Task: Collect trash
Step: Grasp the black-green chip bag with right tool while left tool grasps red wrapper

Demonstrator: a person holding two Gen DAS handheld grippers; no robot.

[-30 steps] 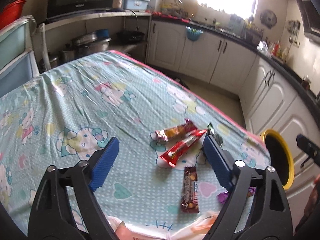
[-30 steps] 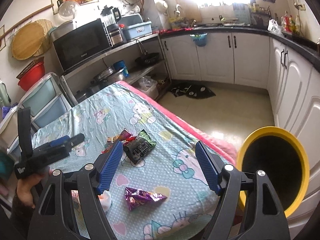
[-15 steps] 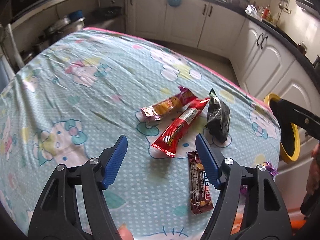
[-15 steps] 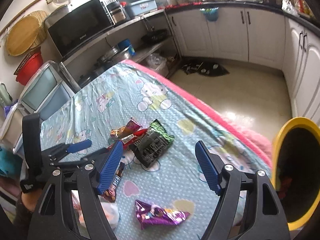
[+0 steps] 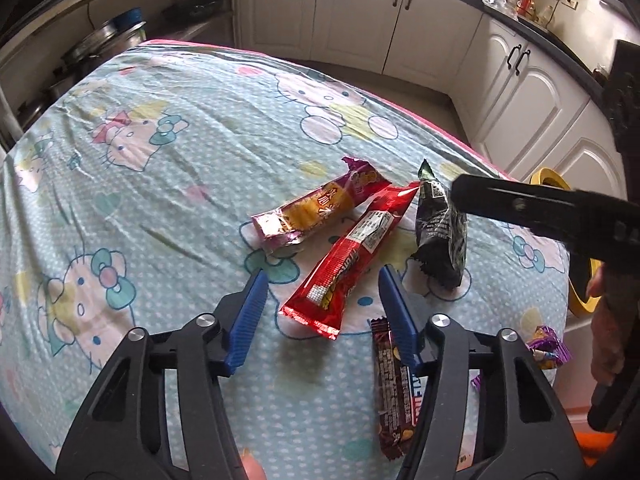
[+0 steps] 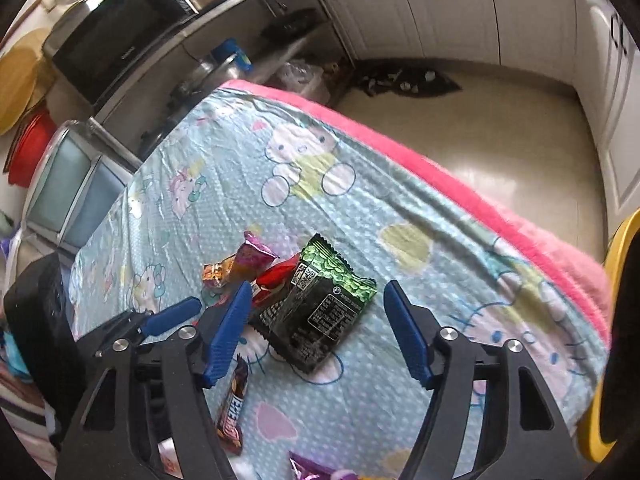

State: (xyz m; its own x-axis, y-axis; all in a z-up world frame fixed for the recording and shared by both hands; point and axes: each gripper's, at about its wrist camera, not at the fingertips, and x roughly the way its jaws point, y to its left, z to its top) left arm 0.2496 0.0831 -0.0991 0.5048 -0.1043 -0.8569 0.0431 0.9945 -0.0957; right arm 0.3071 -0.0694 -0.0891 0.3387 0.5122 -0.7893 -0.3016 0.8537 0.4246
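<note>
Both grippers have dropped closer to the wrappers than half a second ago. The red wrapper [image 5: 352, 254] lies on the table between the spread blue fingers of the left gripper [image 5: 322, 294], its near end level with their tips, with nothing pinched. Touching its far end on either side are a pink-and-yellow wrapper [image 5: 320, 210] and a black-and-green packet [image 6: 320, 308]. That packet sits between the wide-open fingers of the right gripper [image 6: 318, 310], also empty. A brown bar wrapper [image 5: 394, 384] lies nearer the table's front edge, partly under the left gripper's right finger, and a purple wrapper [image 5: 546, 348] rests near the corner.

All lie on a light-blue cartoon-cat tablecloth [image 5: 180, 152] with a pink border. Beside the table corner stands a yellow-rimmed bin [image 6: 618, 248]. White cabinets [image 5: 532, 92] run along the walls, with a microwave [image 6: 116, 52] on a shelf above pots.
</note>
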